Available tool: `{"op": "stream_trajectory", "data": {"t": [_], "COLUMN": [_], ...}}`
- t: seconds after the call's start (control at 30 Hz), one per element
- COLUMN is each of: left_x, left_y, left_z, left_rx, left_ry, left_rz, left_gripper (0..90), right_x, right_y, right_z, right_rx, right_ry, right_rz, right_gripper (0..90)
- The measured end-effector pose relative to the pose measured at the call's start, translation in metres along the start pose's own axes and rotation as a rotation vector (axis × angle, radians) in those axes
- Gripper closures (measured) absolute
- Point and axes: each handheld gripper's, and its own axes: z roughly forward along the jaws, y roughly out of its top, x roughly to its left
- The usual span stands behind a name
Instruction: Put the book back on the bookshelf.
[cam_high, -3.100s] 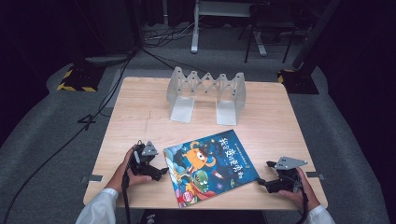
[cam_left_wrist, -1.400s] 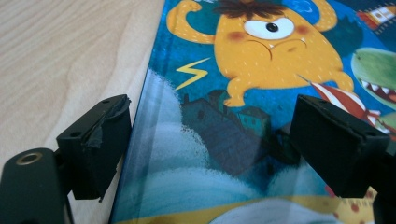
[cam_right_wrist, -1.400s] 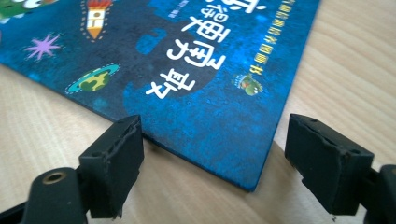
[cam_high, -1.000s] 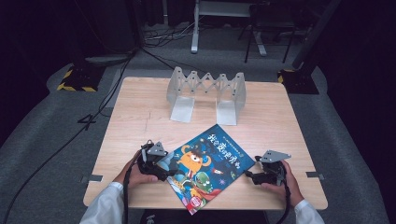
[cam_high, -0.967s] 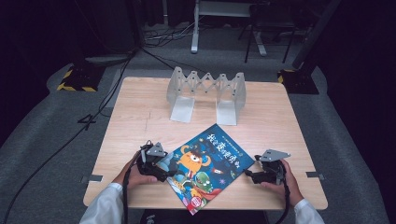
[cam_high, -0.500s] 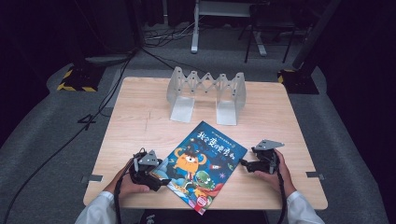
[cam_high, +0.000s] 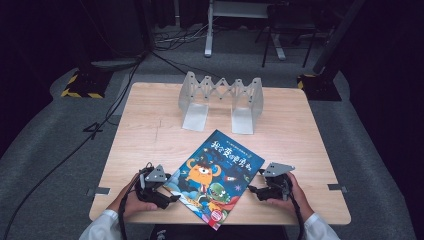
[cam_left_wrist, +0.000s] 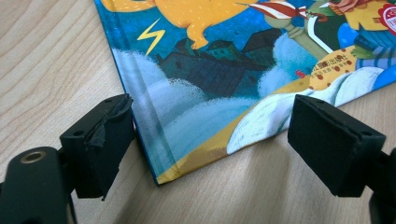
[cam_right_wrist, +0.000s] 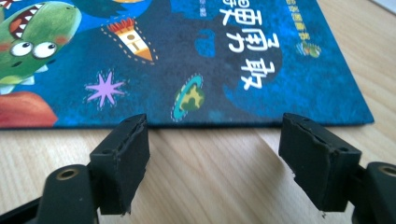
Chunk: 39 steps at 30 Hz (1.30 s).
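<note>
From above, the picture book (cam_high: 214, 176) is seen lying diagonally near the table's (cam_high: 150, 125) front edge, flanked by both grippers. The left gripper (cam_left_wrist: 205, 144), jaws spread, straddles its corner. The right gripper (cam_right_wrist: 215, 158), jaws just narrowed yet apart, faces its long edge.

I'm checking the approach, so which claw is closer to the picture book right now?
Left. The left claw straddles a corner of the picture book, one pad at its spine edge. The right claw sits just off the opposite edge, open, not touching.
</note>
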Motion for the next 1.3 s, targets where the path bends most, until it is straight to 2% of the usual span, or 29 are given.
{"op": "stream_trajectory", "data": {"t": [0.03, 0.17, 0.27, 0.4, 0.5, 0.6, 0.73, 0.8, 0.83, 0.93, 1.03, 1.17, 1.3], "left_x": [-0.001, -0.005, -0.008, -0.014, -0.021, -0.026, -0.033, -0.038, -0.042, -0.049, -0.053, -0.055, -0.06], "left_y": [0.0, -0.001, -0.001, 0.001, 0.004, 0.007, 0.008, 0.01, 0.012, 0.016, 0.019, 0.024, 0.03], "left_z": [0.0, 0.0, 0.001, 0.004, 0.008, 0.011, 0.014, 0.017, 0.019, 0.023, 0.027, 0.032, 0.038], "left_rx": [-0.003, -0.004, -0.015, -0.022, -0.023, -0.02, -0.035, -0.039, -0.033, -0.028, -0.033, -0.038, -0.032], "left_ry": [0.001, 0.0, -0.022, -0.057, -0.076, -0.068, -0.099, -0.11, -0.106, -0.102, -0.108, -0.125, -0.125], "left_rz": [-0.002, 0.001, -0.005, -0.007, 0.006, 0.014, 0.017, 0.03, 0.045, 0.058, 0.048, 0.042, 0.069], "left_gripper": [15.1, 15.0, 15.1, 15.4, 15.5, 15.5, 17.6, 18.7, 18.7, 19.2, 20.1, 20.8, 20.8], "right_x": [0.0, -0.008, -0.014, -0.025, -0.037, -0.041, -0.038, -0.034, -0.03, -0.021, -0.017, -0.017, -0.023], "right_y": [0.001, 0.001, 0.001, 0.005, 0.009, 0.01, 0.005, 0.002, 0.0, -0.008, -0.012, -0.019, -0.022], "right_z": [0.001, 0.003, 0.004, 0.008, 0.012, 0.012, 0.006, 0.002, -0.001, -0.011, -0.017, -0.024, -0.027], "right_rx": [-0.002, -0.003, 0.001, 0.007, 0.014, 0.012, 0.023, 0.027, 0.029, 0.042, 0.048, 0.052, 0.055], "right_ry": [-0.009, -0.026, -0.055, -0.066, -0.09, -0.11, -0.09, -0.062, -0.048, -0.011, 0.003, 0.002, -0.026], "right_rz": [-0.004, 0.033, 0.056, 0.053, 0.076, 0.087, 0.093, 0.073, 0.058, 0.022, 0.005, 0.002, 0.028], "right_gripper": [24.7, 21.2, 21.4, 21.4, 21.5, 22.8, 24.6, 24.7, 24.8, 24.8, 24.8, 23.0, 23.1]}}
